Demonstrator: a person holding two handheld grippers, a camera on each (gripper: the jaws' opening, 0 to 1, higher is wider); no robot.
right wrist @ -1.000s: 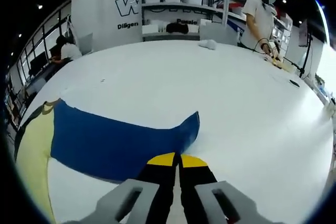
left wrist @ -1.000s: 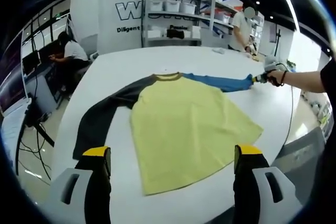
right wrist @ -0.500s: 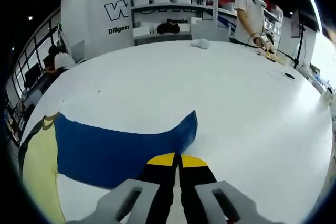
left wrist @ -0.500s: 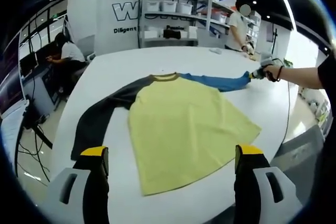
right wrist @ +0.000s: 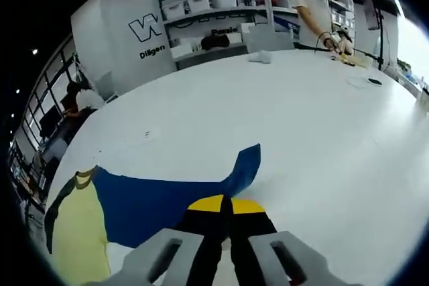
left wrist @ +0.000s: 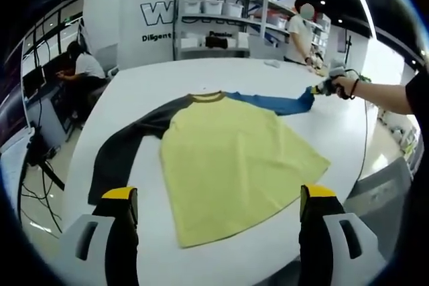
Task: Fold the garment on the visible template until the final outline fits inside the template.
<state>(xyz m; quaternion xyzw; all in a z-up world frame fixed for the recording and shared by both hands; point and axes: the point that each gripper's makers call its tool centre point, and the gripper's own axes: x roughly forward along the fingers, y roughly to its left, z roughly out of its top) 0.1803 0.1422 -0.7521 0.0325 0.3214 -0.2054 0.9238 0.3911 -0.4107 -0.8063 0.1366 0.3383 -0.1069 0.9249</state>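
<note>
Garment (left wrist: 234, 159) between wide left jaws, blue sleeve (right wrist: 167, 199) pinched in right jaws.

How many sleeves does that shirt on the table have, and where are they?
2. The dark sleeve lies flat on the white table, stretched out from the yellow body. The blue sleeve stretches the opposite way, its end pinched in the right gripper.

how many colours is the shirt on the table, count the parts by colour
yellow body: 1
blue sleeve: 1, its cuff pinched in the right gripper
dark grey sleeve: 1
total: 3 coloured parts on 1 garment, lying on the white table
</note>
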